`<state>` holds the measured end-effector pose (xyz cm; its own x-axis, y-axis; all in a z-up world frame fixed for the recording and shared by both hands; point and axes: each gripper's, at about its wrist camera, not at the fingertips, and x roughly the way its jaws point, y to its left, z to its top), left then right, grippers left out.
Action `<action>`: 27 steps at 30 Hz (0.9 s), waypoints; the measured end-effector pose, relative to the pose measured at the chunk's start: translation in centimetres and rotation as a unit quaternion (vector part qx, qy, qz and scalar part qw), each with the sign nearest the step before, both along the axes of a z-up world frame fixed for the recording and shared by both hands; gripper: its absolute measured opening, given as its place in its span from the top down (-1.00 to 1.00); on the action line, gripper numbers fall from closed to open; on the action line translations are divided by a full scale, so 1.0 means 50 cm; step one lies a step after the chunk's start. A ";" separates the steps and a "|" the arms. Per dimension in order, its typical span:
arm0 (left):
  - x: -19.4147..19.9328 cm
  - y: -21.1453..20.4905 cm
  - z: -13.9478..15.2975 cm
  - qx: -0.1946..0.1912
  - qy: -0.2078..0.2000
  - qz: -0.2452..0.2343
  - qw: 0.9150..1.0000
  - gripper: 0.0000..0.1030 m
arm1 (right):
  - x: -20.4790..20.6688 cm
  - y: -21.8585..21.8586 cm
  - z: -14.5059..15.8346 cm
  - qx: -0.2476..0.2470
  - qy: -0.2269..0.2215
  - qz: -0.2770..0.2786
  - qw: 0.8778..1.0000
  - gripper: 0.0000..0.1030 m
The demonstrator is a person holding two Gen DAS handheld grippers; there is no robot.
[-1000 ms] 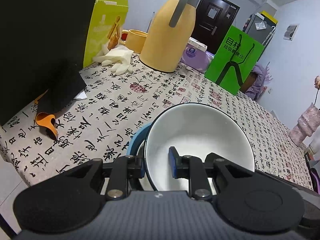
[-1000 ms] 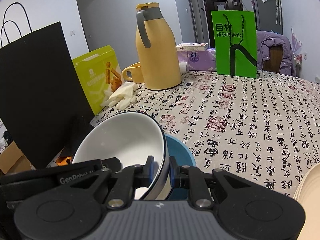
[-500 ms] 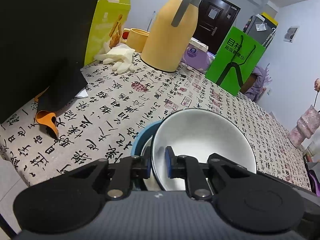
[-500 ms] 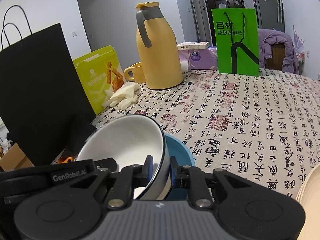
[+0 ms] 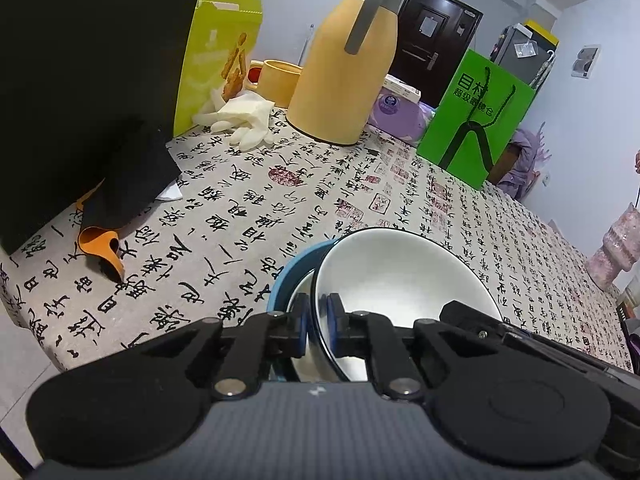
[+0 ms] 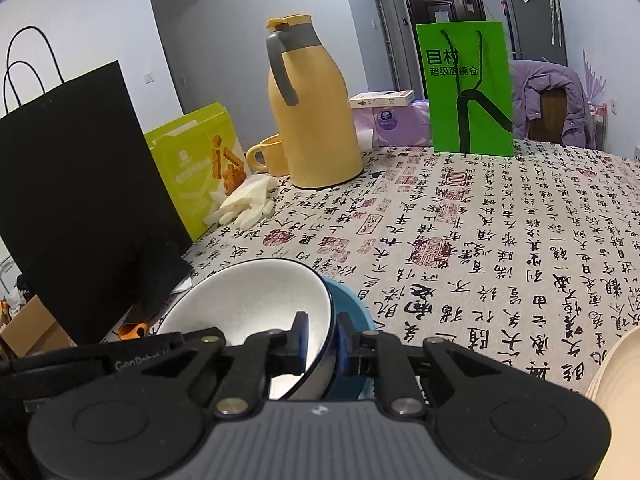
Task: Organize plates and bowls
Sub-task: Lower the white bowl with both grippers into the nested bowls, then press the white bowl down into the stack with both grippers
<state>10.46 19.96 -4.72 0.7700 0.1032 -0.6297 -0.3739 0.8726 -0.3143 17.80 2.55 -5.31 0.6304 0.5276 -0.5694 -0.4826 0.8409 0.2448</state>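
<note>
I keep both hand-held grippers, left [image 5: 317, 322] and right [image 6: 322, 338], clamped on opposite rims of the white bowl [image 5: 404, 268], steadying it tilted inside the blue bowl [image 5: 286, 280] just beneath them.

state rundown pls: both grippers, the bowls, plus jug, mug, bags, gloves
left gripper: shut on white bowl's rim
right gripper: clamped on the rim's opposite side
white bowl: tilted, sitting in blue bowl
blue bowl: on table, under white bowl
yellow jug: upright, lid closed
yellow mug: upright
green bag: standing
black bag: standing
gloves: lying loose
</note>
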 end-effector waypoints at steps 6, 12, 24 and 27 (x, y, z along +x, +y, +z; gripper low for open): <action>0.002 -0.004 0.002 0.013 -0.002 -0.005 1.000 0.80 | 0.000 0.003 -0.004 0.000 -0.007 -0.003 1.000 0.75; 0.001 0.001 0.007 0.012 -0.001 -0.011 1.000 0.80 | 0.004 0.000 -0.007 0.004 -0.008 -0.003 1.000 0.81; -0.005 0.009 0.008 0.006 -0.007 -0.027 1.000 0.77 | 0.007 0.006 -0.012 0.002 -0.009 -0.008 1.000 0.84; -0.006 0.007 0.007 0.010 -0.007 -0.029 1.000 0.77 | 0.008 0.006 -0.013 0.002 -0.009 -0.009 1.000 0.84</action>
